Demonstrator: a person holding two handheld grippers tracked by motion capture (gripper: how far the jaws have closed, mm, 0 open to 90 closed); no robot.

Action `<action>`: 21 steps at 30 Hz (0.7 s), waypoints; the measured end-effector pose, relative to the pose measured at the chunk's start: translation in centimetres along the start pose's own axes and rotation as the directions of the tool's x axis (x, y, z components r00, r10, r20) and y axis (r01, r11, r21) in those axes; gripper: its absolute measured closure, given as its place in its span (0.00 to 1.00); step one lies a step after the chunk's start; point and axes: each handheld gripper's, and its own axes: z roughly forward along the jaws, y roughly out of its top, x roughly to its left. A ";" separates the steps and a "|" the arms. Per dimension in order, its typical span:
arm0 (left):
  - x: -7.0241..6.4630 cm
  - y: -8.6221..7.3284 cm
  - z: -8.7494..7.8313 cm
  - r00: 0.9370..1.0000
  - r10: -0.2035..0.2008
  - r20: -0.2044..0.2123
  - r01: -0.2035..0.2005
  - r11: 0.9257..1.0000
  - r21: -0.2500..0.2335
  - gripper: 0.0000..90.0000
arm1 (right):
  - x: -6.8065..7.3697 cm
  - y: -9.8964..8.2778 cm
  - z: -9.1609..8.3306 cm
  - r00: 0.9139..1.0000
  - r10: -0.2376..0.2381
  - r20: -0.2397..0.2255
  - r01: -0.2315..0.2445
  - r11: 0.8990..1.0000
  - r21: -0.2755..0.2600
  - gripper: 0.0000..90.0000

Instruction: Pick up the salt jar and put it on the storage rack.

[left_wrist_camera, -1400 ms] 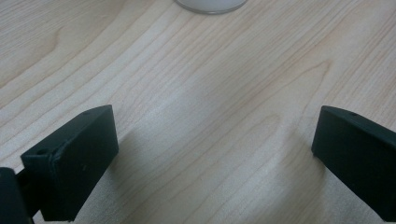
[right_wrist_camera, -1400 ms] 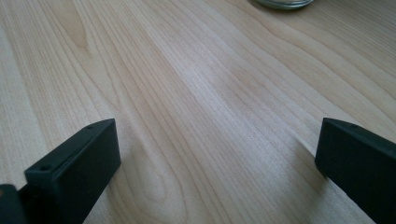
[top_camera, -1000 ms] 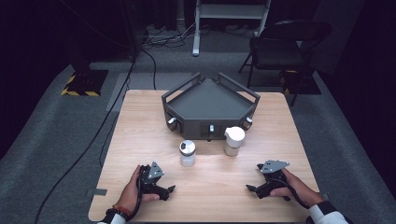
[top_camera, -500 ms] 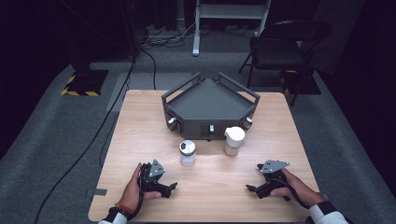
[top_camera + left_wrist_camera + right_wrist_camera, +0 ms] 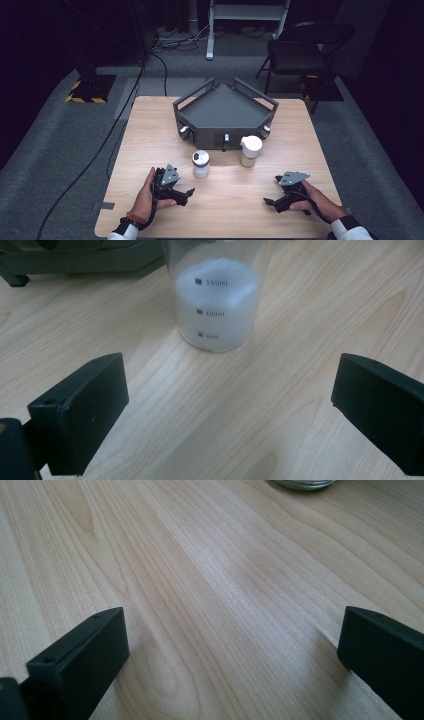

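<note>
Both grippers rested on the near part of the table, jaws spread wide and holding nothing.

The left gripper (image 5: pixel 186 192) lay near left and the right gripper (image 5: pixel 270 202) near right on the wooden table (image 5: pixel 150 125). Farther, just beyond the left gripper, stood the beaker (image 5: pixel 216 305) with white powder; the white-lidded jar (image 5: pixel 250 150) stood right of it, before the dark tray (image 5: pixel 220 107).
</note>
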 end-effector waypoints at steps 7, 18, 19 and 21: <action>0.7 0.6 0.2 1.000 -0.009 0.012 0.010 0.999 -0.037 0.01 | 0.0 0.0 0.0 1.000 0.000 0.000 0.000 1.000 0.000 0.00; 1.1 2.1 1.0 1.000 0.006 0.021 -0.005 0.998 -0.063 0.01 | 0.0 0.0 0.0 1.000 0.000 0.000 0.000 1.000 0.000 0.00; 1.1 2.3 1.1 1.000 0.011 0.023 -0.009 0.998 -0.065 0.01 | 0.0 0.0 0.0 1.000 0.000 0.000 0.000 1.000 0.000 0.00; 1.2 2.5 1.3 1.000 0.007 0.026 -0.005 0.997 -0.073 0.01 | 0.0 0.0 0.0 1.000 0.000 0.000 0.000 1.000 0.000 0.00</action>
